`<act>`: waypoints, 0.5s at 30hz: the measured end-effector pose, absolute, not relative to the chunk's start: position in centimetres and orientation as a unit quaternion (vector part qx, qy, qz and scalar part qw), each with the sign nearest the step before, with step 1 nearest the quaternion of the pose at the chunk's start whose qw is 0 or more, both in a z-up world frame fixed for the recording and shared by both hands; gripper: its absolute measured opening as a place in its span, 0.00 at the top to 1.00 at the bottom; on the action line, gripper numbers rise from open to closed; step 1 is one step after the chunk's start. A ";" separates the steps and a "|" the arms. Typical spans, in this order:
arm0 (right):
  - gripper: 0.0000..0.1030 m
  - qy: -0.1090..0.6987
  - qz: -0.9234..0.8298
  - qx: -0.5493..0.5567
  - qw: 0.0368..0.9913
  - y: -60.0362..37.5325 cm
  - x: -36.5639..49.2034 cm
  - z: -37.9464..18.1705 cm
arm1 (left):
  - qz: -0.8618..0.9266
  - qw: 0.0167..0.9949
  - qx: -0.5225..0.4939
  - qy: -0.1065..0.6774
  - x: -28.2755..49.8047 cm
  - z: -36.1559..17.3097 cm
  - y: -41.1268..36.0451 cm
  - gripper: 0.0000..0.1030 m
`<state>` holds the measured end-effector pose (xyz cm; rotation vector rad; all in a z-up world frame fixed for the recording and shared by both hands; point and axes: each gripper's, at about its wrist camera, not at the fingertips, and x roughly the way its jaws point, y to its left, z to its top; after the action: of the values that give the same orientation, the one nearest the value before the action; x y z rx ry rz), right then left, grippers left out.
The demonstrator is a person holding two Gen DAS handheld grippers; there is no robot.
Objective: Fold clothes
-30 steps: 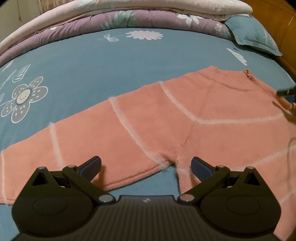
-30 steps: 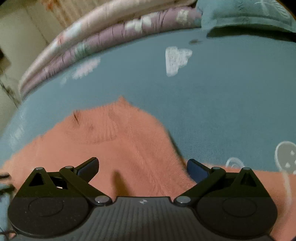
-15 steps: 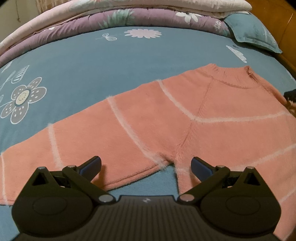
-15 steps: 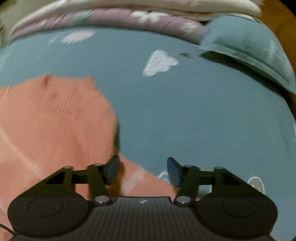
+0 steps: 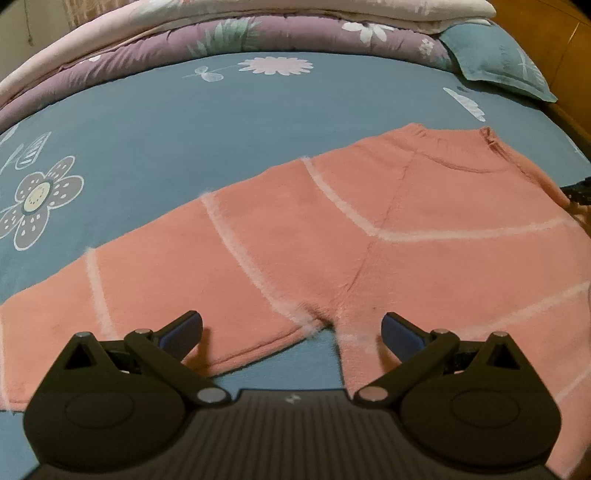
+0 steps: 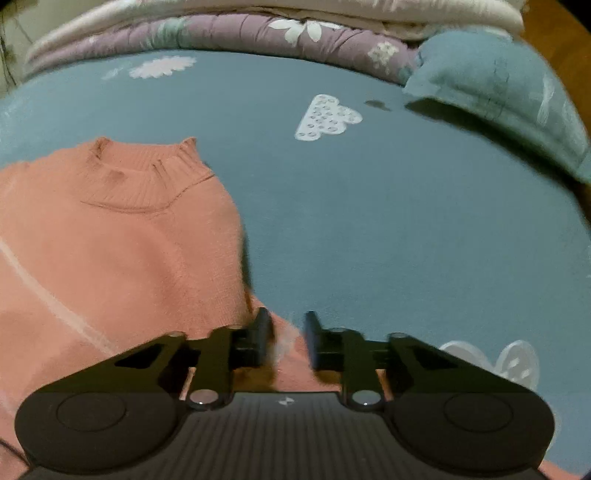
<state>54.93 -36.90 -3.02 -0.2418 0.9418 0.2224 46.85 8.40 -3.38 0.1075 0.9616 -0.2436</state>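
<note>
Pink sweater [image 5: 388,236] with pale stripes lies flat on the blue flowered bedsheet [image 5: 221,122], collar [image 6: 144,177] toward the folded quilts [image 5: 258,33], one sleeve stretched out to the left. Right gripper [image 6: 286,338]: jaws have just been closing and now pinch the sweater's edge at the right shoulder, a fold of knit caught between the pads. Left gripper [image 5: 291,326]: jaws spread wide above the armpit, nothing between them. Blue pillow [image 6: 498,92] at far right.
</note>
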 end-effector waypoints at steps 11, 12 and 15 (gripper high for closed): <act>0.83 0.455 0.145 -0.087 0.874 -39.7 56.6 -0.6 | -0.105 0.879 0.047 0.463 46.7 -3.5 9.0 0.01; 0.80 0.455 0.146 -0.088 0.874 -39.8 56.6 -0.5 | -0.107 0.879 0.047 0.463 46.7 -3.4 8.8 0.01; 0.71 0.463 0.154 -0.063 0.870 -39.9 56.0 -0.4 | -0.115 0.880 0.047 0.459 46.8 -3.3 8.4 0.01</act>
<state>56.02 -39.87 -0.36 -0.1326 0.9688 0.3223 46.78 8.44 -3.26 0.0982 0.9556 -0.2399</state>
